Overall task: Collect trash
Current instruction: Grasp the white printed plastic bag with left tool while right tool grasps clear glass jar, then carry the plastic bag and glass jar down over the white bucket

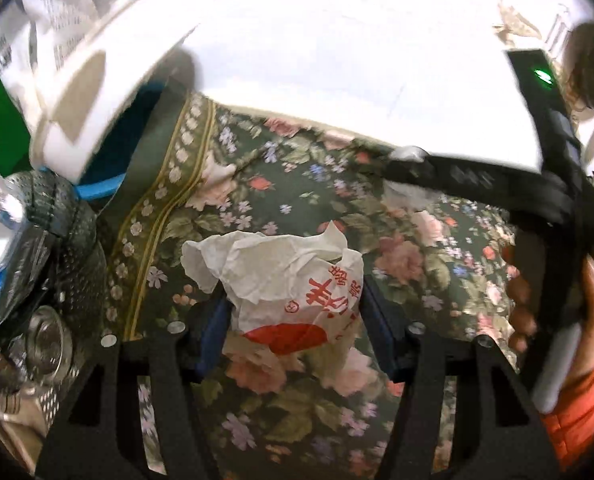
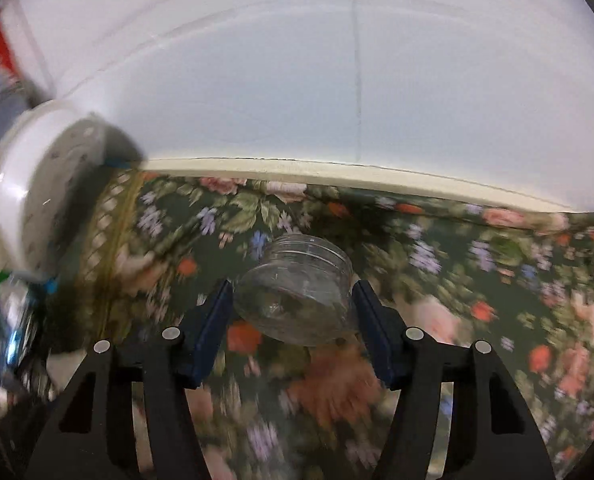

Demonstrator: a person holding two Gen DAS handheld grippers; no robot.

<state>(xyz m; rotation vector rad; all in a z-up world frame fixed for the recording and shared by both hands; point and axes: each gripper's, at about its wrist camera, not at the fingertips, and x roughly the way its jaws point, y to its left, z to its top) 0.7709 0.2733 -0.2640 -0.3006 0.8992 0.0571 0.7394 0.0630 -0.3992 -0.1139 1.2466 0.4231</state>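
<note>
A crumpled white paper wrapper (image 1: 285,280) with red print sits between the blue pads of my left gripper (image 1: 297,316), which is shut on it above the floral cloth (image 1: 305,184). In the right wrist view a small clear plastic jar (image 2: 297,296) lies tilted between the blue pads of my right gripper (image 2: 293,312). Both pads are against its sides. The jar looks sharp while the cloth (image 2: 457,280) behind it is blurred. The right gripper's black frame (image 1: 557,184) shows at the right of the left wrist view, held by a hand (image 1: 521,312) in an orange sleeve.
A perforated metal bin (image 1: 73,264) with plastic bottles in it stands at the left. Above it hangs a white container (image 1: 77,100), seen in the right wrist view as a white tub (image 2: 53,196). A white surface (image 2: 337,80) borders the cloth's far edge.
</note>
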